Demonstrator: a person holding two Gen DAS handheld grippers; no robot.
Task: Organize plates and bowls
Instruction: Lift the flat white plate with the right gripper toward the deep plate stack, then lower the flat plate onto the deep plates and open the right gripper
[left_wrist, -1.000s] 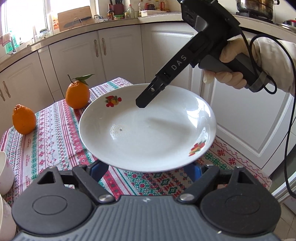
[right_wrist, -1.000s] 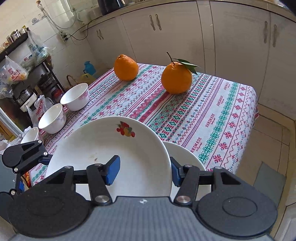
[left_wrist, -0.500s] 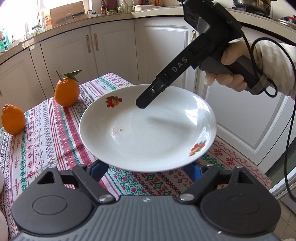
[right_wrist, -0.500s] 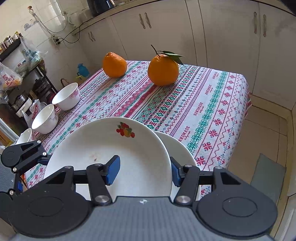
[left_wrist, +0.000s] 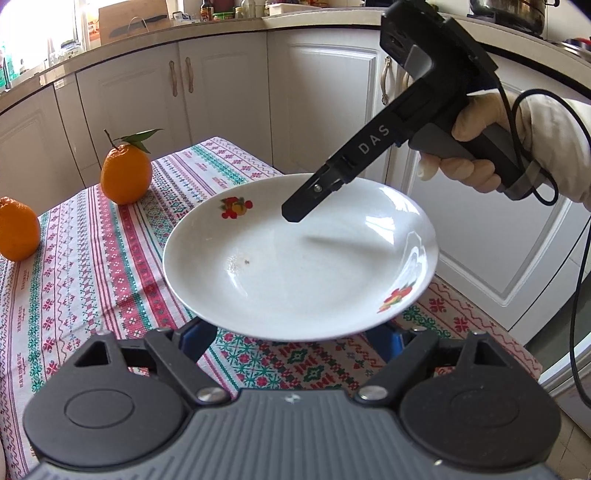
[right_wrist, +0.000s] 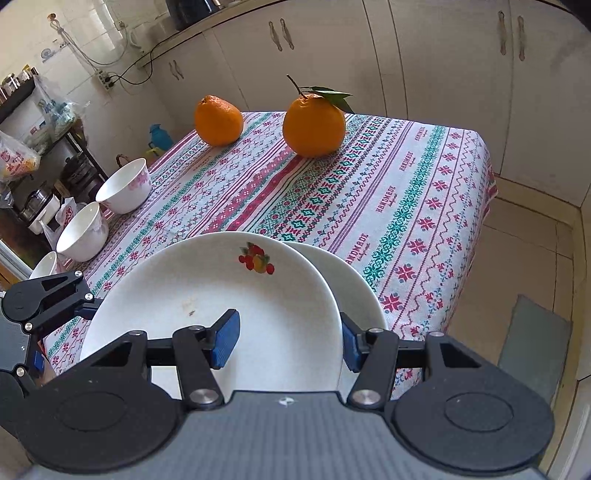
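Above the lower plate (right_wrist: 364, 284), your right tool (right_wrist: 290, 338) pinches the fruit-print plate (right_wrist: 218, 306) by its rim; tilt it and it slides free, striking below.

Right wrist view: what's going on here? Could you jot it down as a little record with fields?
Held: fruit-print plate, pinched by the right gripper, off the table
Underneath: second plate on the patterned tablecloth, partly covered
Other hand: left gripper, open, beside the held plate
Waiting: three white bowls at the picture's left
Also: two oranges, one with a leaf
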